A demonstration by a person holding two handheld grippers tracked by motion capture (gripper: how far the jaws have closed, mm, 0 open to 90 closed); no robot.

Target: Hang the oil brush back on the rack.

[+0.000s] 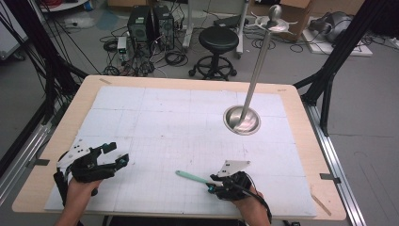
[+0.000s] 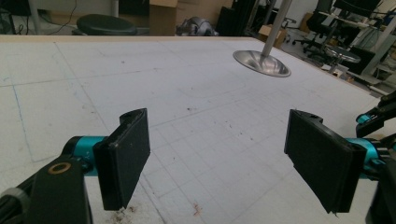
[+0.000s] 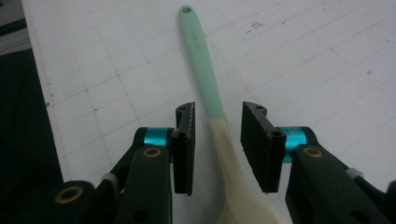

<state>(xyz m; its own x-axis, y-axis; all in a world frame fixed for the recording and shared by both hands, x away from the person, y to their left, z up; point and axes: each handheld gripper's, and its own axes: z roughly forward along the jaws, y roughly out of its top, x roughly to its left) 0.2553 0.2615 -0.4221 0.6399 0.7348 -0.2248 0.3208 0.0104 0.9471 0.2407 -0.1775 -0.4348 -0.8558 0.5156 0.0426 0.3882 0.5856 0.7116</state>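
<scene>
Here, one spoon (image 3: 219,121) with a mint-green handle and cream bowl, lying flat on the white gridded mat (image 1: 188,127) near the front edge of the desk (image 1: 310,136). Two hand-held grippers: left gripper (image 2: 217,161) at the near left corner, spread wide over bare mat, nothing between the pads; right gripper (image 3: 217,144) lowered over the spoon, partly closed, pads flanking the spot where green meets cream, a narrow gap visible on each side, no contact seen. Handle end pointing away from the right gripper, toward the middle of the mat; bowl end tucked beneath the gripper body. One steel pole stand (image 1: 243,120) with round base, far right on the mat, well apart from the spoon, nothing lying between. Beyond the desk: one black stool (image 1: 218,40), computer towers, cables on the floor.
</scene>
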